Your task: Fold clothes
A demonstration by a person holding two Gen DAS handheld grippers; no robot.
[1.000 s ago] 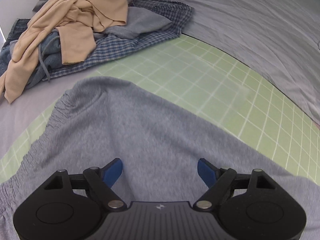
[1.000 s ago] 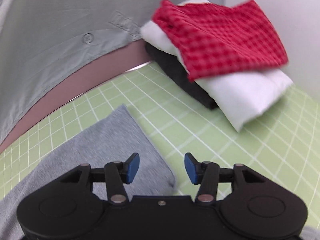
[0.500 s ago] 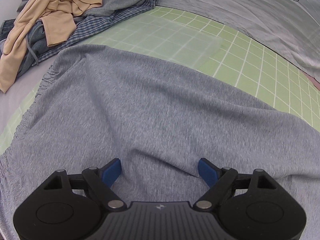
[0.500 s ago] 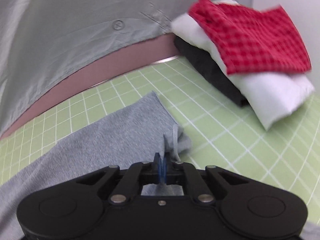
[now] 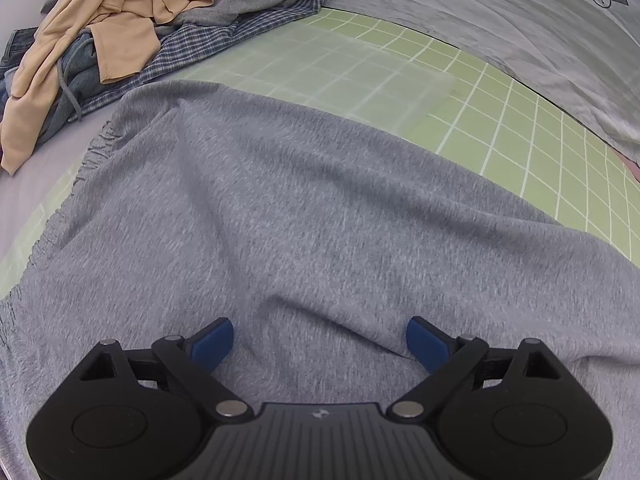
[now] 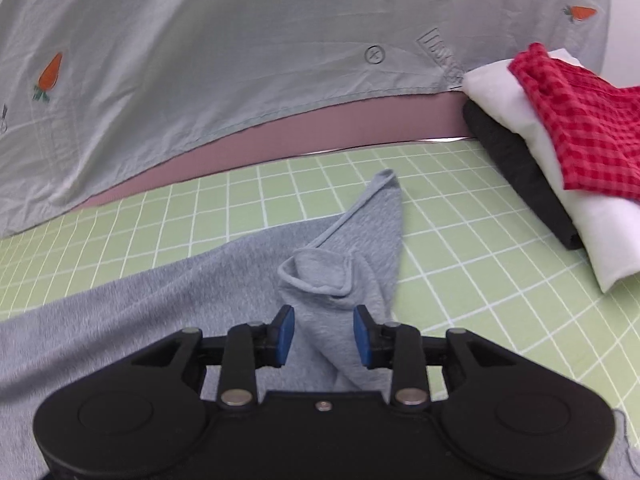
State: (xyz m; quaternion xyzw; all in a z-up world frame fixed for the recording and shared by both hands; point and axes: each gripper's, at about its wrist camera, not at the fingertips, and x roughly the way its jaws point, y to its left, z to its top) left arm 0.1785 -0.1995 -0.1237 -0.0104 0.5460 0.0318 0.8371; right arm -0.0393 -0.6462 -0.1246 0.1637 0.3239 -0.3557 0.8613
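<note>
The grey knit garment [image 6: 340, 264] runs lengthwise leftward from my right gripper [image 6: 324, 334]; its rumpled hem corner sits between those opening jaws, unpinched. My left gripper [image 5: 320, 340] hovers over its middle, spreading wide and empty.

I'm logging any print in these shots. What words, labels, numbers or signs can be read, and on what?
No readable words or numbers.
Circled cross mark, printed on the pale grey sheet.
Blocky print beside it on the sheet: too blurred to read.
Small emblem on the left gripper body: a logo, no letters.
</note>
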